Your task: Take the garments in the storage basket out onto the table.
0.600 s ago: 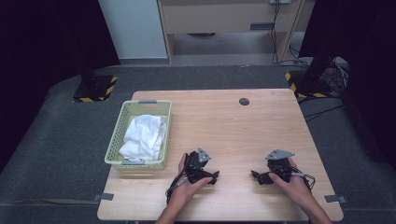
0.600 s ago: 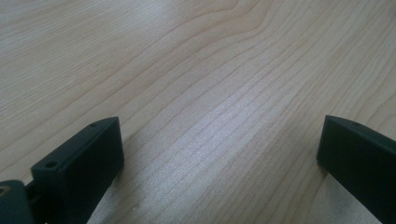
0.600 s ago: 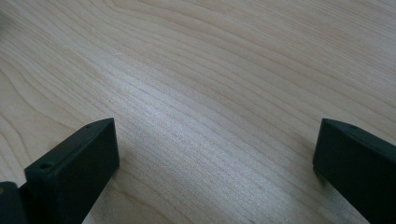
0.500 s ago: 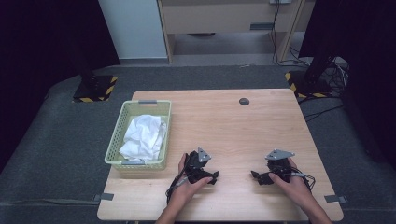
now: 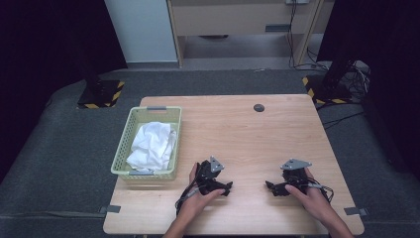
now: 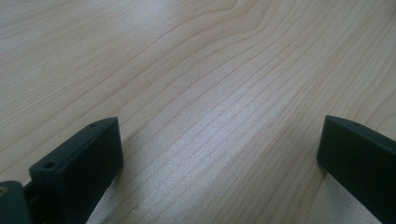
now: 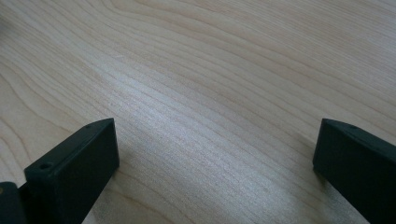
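Observation:
My left gripper (image 5: 225,189) rests on the wooden table (image 5: 237,139) near its front edge, held by a hand, jaws pointing right. The right gripper (image 5: 271,188) lies a short way to its right under the other hand, jaws pointing left toward it. In the left gripper view the left gripper (image 6: 219,154) is open, its black jaws wide apart over bare wood. The right gripper (image 7: 215,158) in the right gripper view stands open the same way, with nothing between its fingers. A pale green basket (image 5: 124,148) at the table's left holds a crumpled white cloth (image 5: 151,146).
A small dark round disc (image 5: 258,107) sits near the table's far edge. Beyond the table lie dark floor mats, stand bases with yellow-black tape (image 5: 101,96) and cables (image 5: 346,74) at the right.

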`<state>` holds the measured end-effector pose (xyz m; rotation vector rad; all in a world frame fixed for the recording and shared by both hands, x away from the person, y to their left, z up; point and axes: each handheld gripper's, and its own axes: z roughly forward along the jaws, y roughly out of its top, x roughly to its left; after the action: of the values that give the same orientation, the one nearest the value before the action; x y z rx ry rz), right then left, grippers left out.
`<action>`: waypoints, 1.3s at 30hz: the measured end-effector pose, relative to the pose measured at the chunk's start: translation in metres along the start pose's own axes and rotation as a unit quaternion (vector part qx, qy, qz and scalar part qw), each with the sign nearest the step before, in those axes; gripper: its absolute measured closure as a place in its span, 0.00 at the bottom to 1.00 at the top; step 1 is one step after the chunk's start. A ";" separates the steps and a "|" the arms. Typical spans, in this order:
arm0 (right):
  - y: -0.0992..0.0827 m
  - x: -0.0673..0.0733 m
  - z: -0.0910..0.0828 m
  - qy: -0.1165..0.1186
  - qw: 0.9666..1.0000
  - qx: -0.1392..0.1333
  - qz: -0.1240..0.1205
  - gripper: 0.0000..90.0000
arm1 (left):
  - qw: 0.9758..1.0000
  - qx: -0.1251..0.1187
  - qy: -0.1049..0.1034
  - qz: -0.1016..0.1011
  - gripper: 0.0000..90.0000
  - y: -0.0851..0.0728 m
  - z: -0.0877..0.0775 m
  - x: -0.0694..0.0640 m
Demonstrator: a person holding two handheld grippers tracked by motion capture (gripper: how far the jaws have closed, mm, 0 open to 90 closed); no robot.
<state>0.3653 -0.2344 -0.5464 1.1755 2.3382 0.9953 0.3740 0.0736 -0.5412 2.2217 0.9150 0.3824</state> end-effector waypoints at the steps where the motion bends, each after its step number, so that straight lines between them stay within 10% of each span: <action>1: 0.000 0.000 0.000 0.000 1.000 0.000 0.000 0.00 | 1.000 0.001 0.000 0.000 0.00 0.000 0.000 0.000; 39: 0.000 0.004 0.000 -0.003 1.000 0.000 0.002 0.00 | 0.999 0.004 -0.011 0.047 0.05 0.026 -0.034 -0.021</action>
<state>0.3630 -0.2315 -0.5462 1.1835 2.3322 0.9912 0.3555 0.0618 -0.4987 2.2769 0.8034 0.3972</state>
